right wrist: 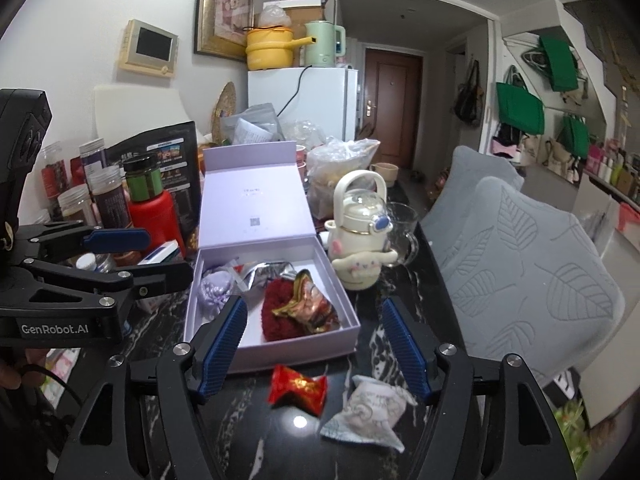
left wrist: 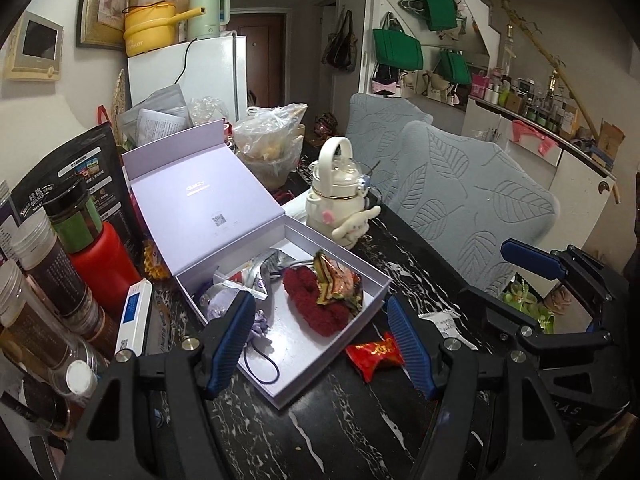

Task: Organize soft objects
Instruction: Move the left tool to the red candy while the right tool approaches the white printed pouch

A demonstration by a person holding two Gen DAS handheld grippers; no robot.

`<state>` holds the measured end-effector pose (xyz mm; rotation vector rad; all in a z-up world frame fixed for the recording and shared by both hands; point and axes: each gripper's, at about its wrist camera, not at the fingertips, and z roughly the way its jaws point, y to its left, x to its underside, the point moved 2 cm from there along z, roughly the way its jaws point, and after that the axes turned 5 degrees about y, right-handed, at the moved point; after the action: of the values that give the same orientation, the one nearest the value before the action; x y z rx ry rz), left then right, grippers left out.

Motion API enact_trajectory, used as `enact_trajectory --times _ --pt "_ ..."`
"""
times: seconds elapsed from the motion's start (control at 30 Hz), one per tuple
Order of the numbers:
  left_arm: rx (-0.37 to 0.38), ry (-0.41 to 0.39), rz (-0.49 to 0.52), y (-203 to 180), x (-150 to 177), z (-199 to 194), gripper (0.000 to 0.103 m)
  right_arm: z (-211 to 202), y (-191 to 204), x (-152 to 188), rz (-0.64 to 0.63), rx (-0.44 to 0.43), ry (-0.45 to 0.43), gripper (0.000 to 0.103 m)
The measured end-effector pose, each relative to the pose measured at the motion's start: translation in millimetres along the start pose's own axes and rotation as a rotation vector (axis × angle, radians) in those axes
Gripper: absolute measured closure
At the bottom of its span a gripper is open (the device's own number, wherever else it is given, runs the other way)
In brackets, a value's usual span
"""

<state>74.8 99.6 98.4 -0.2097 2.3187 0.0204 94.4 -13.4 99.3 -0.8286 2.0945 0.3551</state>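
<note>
Now both my claws spread, pinching nothing: left claw point(left wrist: 320, 340), right claw point(right wrist: 316, 344). Red scrunchie point(right wrist: 280, 312) inside lilac box point(right wrist: 352, 320); red candy point(right wrist: 298, 388), white pouch point(right wrist: 370, 412) near on table point(right wrist: 248, 432).

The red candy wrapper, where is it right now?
In the right wrist view the red candy wrapper lies on the black marble table, just in front of the open lilac box, with the white sachet to its right.

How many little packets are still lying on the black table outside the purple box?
2: a shiny red foil packet by the box's front wall, and a crinkly white paper packet to its right. More may be hidden.
</note>
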Motion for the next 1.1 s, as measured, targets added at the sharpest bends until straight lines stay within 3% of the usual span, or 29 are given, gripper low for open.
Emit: enact_trajectory --times 0.5,0.87,1.1 --pt "0.051 0.025 0.033 -29.1 30.2 -13.2 0.035 -31.5 -2.9 37.2 0.038 0.024 0.012 0.029" --pt "0.060 0.086 0.045 -42.1 54.5 11.7 0.035 -19.6 -16.7 69.0 0.077 0.073 0.069 0.025" --pt "0.085 0.102 -0.001 -44.1 65.6 30.5 0.035 -5.5 -31.4 90.4 0.107 0.076 0.115 0.025"
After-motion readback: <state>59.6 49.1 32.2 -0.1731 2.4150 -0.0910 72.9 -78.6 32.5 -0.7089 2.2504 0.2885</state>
